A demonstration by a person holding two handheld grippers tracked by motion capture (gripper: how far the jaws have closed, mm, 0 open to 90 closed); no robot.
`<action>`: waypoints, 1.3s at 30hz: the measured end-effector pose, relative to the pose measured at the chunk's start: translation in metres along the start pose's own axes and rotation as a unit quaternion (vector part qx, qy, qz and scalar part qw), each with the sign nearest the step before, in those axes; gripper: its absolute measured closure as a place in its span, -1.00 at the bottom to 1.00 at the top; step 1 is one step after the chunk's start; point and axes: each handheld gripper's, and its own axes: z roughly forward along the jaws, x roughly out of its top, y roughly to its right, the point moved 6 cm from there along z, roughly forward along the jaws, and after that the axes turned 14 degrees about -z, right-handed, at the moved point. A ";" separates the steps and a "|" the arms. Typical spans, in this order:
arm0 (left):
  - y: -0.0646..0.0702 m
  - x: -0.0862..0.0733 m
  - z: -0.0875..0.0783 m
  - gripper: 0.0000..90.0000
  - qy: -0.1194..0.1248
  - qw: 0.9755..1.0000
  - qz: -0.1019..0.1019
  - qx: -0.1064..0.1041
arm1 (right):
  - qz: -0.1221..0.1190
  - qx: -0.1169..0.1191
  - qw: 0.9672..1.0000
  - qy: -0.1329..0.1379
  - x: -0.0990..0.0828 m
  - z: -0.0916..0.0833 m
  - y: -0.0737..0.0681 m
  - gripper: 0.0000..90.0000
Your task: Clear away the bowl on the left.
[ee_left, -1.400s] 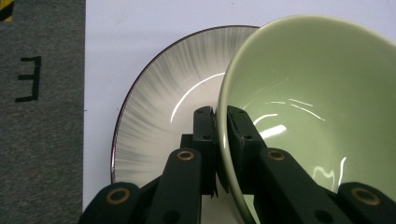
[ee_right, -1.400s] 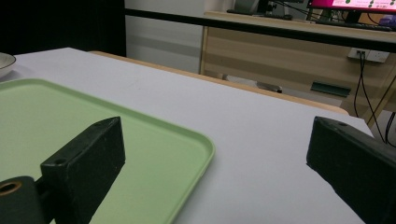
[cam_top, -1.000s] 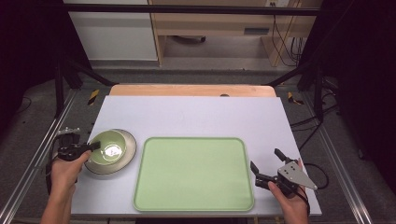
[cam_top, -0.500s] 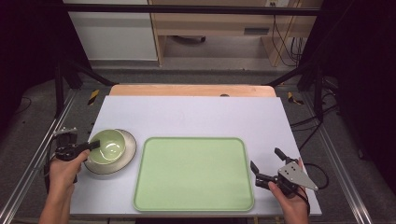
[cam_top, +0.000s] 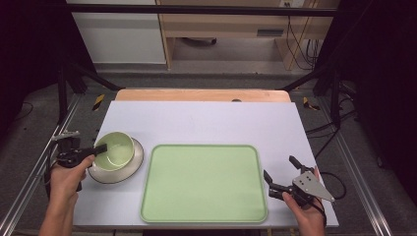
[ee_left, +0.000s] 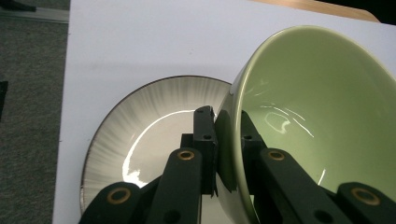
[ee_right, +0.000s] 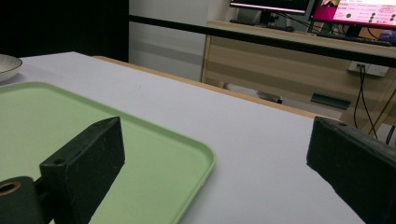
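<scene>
A light green bowl [cam_top: 117, 150] hangs tilted just above a white plate with a dark rim [cam_top: 129, 170] at the table's left. My left gripper [cam_top: 101, 149] is shut on the bowl's near-left rim. In the left gripper view, one jaw is inside the bowl [ee_left: 317, 112] and one outside, with the plate [ee_left: 144, 126] underneath. My right gripper [cam_top: 279, 167] stands open by the right edge of a green tray [cam_top: 204, 183], with nothing between its jaws. The right gripper view looks across the tray's corner [ee_right: 70, 116] between the spread jaws of my right gripper [ee_right: 215, 140].
The white table top [cam_top: 206, 123] runs back to a wooden strip at its far edge. Black frame posts and cables stand beyond the table on both sides. The plate's edge [ee_right: 7, 63] shows at the far left in the right gripper view.
The bowl has risen off the middle of the plate and tipped, held by my left gripper. The right gripper has stayed where it was.
</scene>
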 end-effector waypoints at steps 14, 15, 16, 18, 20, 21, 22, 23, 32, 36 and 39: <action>0.036 -0.005 0.008 0.84 -0.010 0.999 0.032 -0.030 | -0.001 0.002 1.000 -0.001 0.000 0.001 -0.001 -0.90; 0.038 -0.005 0.009 0.84 -0.011 0.999 0.034 -0.031 | -0.001 0.002 1.000 -0.001 0.000 0.001 -0.001 -0.90; 0.040 -0.006 0.010 0.84 -0.013 0.999 0.035 -0.033 | 0.000 0.003 1.000 -0.001 0.000 0.001 -0.001 -0.90; 0.044 -0.008 0.011 0.84 -0.017 0.998 0.039 -0.036 | 0.000 0.003 1.000 -0.001 0.000 0.001 -0.001 -0.90; 0.048 -0.009 0.014 0.84 -0.020 0.998 0.042 -0.038 | -0.001 0.003 1.000 -0.001 0.000 0.001 -0.001 -0.90; 0.049 -0.010 0.015 0.84 -0.023 0.998 0.045 -0.039 | 0.000 0.003 1.000 -0.001 0.000 0.001 -0.002 -0.90; 0.051 -0.011 0.016 0.84 -0.024 0.998 0.046 -0.040 | -0.001 0.004 1.000 -0.001 0.000 0.001 -0.002 -0.90; 0.053 -0.012 0.017 0.84 -0.026 0.998 0.046 -0.041 | -0.001 0.003 1.000 0.000 0.001 0.001 -0.002 -0.90; 0.072 -0.018 0.022 0.84 -0.036 0.996 0.062 -0.058 | -0.004 0.005 1.000 -0.001 0.001 0.001 -0.002 -0.90; 0.083 -0.022 0.027 0.84 -0.044 0.994 0.073 -0.063 | -0.006 0.003 1.000 0.001 0.002 0.000 -0.002 -0.90; 0.088 -0.025 0.030 0.84 -0.047 0.994 0.076 -0.068 | -0.008 0.002 1.000 0.002 0.002 0.000 -0.002 -0.90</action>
